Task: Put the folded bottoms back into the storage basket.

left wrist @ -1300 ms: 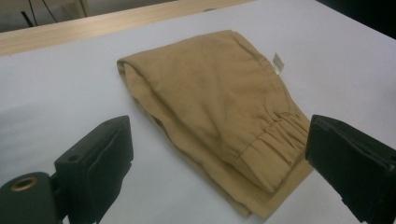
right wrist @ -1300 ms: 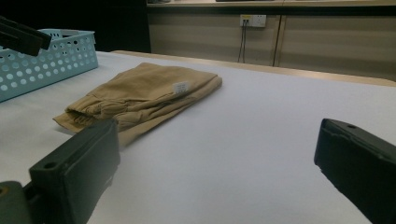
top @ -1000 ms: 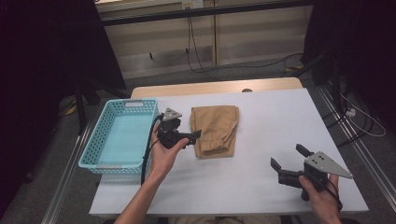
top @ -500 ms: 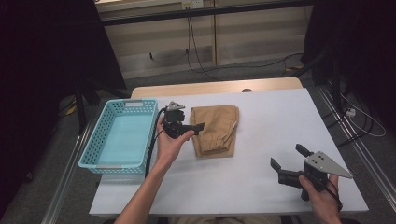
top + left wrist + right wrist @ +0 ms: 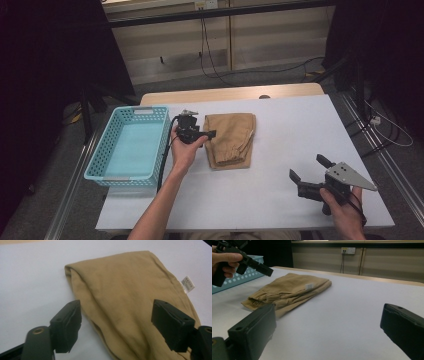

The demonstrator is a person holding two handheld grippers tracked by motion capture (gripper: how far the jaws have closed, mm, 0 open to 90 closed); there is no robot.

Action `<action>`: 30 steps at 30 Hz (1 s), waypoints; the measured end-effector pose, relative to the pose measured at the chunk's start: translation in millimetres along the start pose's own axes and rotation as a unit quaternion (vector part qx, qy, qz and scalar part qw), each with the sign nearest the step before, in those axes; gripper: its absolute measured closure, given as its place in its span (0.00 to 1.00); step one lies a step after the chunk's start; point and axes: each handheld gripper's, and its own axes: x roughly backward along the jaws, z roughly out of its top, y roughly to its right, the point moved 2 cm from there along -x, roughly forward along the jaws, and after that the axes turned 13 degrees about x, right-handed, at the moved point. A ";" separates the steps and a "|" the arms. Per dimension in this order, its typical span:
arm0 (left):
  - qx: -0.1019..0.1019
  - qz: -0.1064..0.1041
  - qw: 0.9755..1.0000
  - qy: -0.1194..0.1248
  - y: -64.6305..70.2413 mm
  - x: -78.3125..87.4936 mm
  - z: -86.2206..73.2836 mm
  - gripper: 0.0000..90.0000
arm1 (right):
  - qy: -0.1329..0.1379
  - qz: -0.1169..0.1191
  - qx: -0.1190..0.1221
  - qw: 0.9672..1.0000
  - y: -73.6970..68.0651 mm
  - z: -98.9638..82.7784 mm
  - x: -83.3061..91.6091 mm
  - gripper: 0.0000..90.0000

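High view: folded tan trousers (image 5: 230, 140) lay on the white desk (image 5: 300, 125), just right of a light-blue basket (image 5: 131, 145). Left claw (image 5: 207, 134), jaws spread apart and empty, hovered at the trousers' left edge, between basket and garment. Right claw (image 5: 309, 169), also spread wide and empty, was held over the near right part of the desk, well apart from the trousers.

Folded trousers (image 5: 231, 140) lie mid-table (image 5: 300, 125), basket (image 5: 131, 145) to their left at the table's edge. Left gripper (image 5: 202, 134) hovers between them, seemingly just above the trousers' left edge. Right gripper (image 5: 310, 172) sits well apart, near the front right corner.
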 end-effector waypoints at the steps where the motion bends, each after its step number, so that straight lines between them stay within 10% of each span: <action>1: 0.000 0.000 1.000 0.000 0.0 0.0 0.0 0.30 | 0.001 0.000 0.000 1.000 0.0 0.0 0.1 0.00; 16: 0.021 0.026 0.998 -0.045 -12.7 -19.4 -8.2 0.41 | 0.001 -0.001 0.002 1.000 -0.1 0.1 0.7 0.00; 30: 0.071 -0.014 0.996 -0.056 -10.9 -26.1 -10.7 0.54 | -0.004 0.001 0.002 1.000 -0.1 -0.5 -0.1 0.00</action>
